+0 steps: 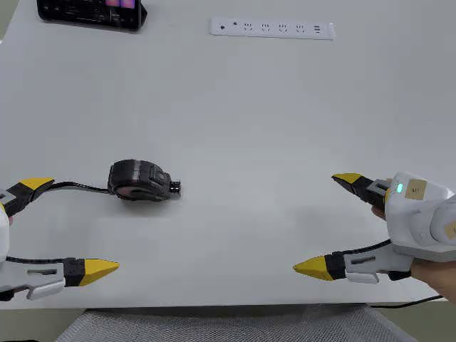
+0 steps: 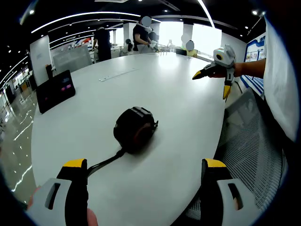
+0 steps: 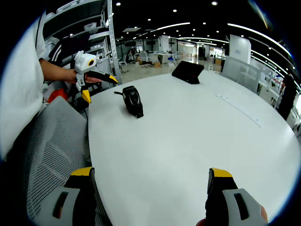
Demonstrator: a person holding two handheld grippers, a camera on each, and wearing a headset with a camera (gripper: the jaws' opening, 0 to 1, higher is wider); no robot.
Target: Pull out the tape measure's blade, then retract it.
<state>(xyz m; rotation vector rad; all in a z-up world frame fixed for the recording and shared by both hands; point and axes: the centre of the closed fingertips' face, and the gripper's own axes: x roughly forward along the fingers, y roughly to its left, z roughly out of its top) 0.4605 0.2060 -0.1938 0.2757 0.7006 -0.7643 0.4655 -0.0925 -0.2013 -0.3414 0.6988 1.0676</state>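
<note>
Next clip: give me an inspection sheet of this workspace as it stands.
Surface: white table, matte.
Job's things: black tape measure lying on its side, blade in.
Clutter: white power strip and black screen device at the far edge.
Grippers: left gripper and right gripper open, holding nothing.
Cables: black strap runs from the tape measure toward the left gripper; contact unclear.
Surroundings: grey mesh chair; open office, people beyond.

Top edge cuts black device (image 1: pixel 91 13); left edge cuts left gripper (image 1: pixel 85 224) body.
</note>
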